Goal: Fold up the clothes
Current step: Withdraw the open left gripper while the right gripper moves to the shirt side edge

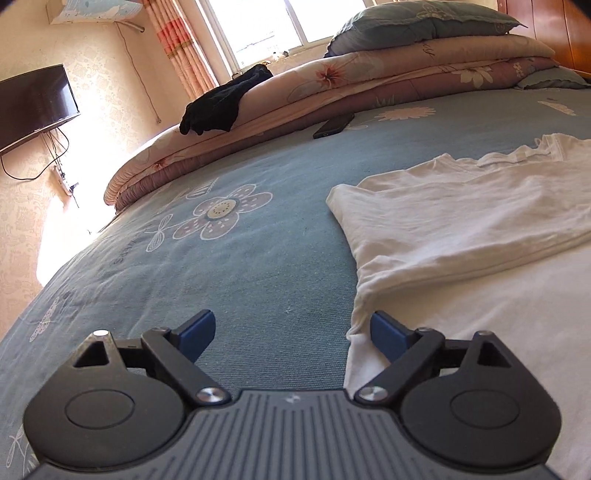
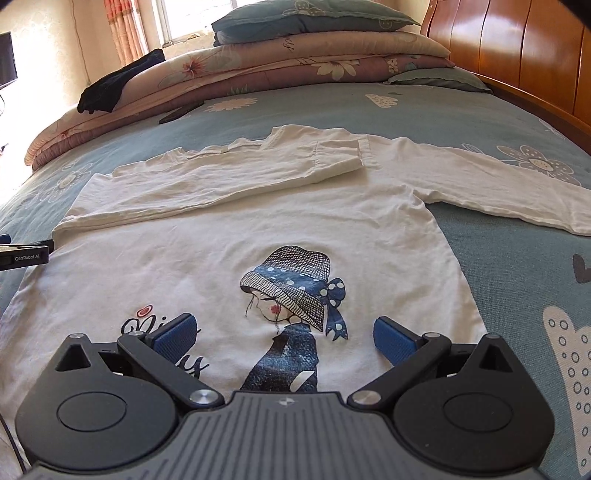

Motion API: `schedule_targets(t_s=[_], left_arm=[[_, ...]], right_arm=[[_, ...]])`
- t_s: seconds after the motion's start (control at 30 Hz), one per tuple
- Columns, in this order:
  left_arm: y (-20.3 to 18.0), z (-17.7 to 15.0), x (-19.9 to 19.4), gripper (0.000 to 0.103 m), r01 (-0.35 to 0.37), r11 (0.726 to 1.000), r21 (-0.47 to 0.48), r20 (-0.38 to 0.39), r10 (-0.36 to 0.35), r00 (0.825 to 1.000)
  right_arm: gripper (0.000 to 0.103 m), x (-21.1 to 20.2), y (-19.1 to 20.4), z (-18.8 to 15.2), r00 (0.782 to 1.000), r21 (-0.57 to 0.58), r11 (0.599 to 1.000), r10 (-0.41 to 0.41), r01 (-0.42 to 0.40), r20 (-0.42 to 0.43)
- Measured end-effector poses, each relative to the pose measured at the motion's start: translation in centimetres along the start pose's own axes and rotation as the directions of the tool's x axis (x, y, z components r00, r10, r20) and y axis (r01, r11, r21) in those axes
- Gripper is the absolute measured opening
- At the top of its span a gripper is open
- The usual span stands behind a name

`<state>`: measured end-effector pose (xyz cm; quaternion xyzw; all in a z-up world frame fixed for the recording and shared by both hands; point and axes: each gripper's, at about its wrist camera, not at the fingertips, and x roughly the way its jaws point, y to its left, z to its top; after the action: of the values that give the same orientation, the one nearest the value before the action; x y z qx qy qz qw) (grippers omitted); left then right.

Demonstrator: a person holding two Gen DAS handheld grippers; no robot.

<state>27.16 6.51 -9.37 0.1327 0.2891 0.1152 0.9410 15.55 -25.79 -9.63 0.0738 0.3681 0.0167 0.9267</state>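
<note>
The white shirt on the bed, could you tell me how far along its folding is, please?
Done: one sleeve of the white shirt is folded across the chest. In hand: nothing; the left gripper and right gripper are both open, hovering over the shirt's lower part. Left: the other sleeve lies spread on the bedspread, and the body is unfolded.

White shirt on a blue flowered bed

The shirt is white, printed with a figure in a blue polka-dot hat and a dark blue top, plus black script lettering. The bed sheet is dusty blue with pale mauve-and-cream flowers. The stacked quilts are pink-beige and mauve with floral prints — a teal pillow sits on top. The headboard is orange-brown wood. Each claw — left, right — has blue pads on black arms.
</note>
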Motion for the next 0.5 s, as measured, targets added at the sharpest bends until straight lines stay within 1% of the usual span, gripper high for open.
schedule_targets(t_s=[0.17, 0.23, 0.3, 0.33, 0.43, 0.5], left_arm=[[1.5, 1.4, -0.2, 0.091, 0.044, 0.996, -0.078, 0.022, -0.043, 0.999], [1.0, 1.9, 1.1, 0.091, 0.073, 0.994, -0.080, -0.002, -0.073, 0.997], [0.3, 1.7, 2.5, 0.092, 0.072, 0.995, -0.063, -0.068, -0.076, 0.995], [0.4, 1.2, 2.8, 0.093, 0.073, 0.995, -0.069, -0.082, -0.079, 0.994], [1.3, 0.7, 2.3, 0.093, 0.092, 0.988, -0.128, -0.083, -0.103, 0.991], [1.7, 1.5, 1.3, 0.091, 0.081, 0.987, -0.142, -0.047, -0.089, 0.995]], right_arm=[[0.103, 0.1, 0.4, -0.2, 1.000, -0.030, 1.000, -0.011, 0.011, 0.005], [0.103, 0.3, 0.5, -0.3, 1.000, -0.049, 0.999, -0.020, 0.021, 0.011], [0.103, 0.4, 0.8, -0.5, 0.999, -0.074, 0.997, -0.034, 0.035, 0.021], [0.103, 0.5, 1.0, -0.5, 0.999, -0.087, 0.995, -0.041, 0.043, 0.025], [0.103, 0.7, 1.3, -0.8, 0.998, -0.118, 0.991, -0.053, 0.058, 0.041], [0.103, 0.6, 1.4, -0.6, 0.997, -0.136, 0.989, -0.051, 0.058, 0.051]])
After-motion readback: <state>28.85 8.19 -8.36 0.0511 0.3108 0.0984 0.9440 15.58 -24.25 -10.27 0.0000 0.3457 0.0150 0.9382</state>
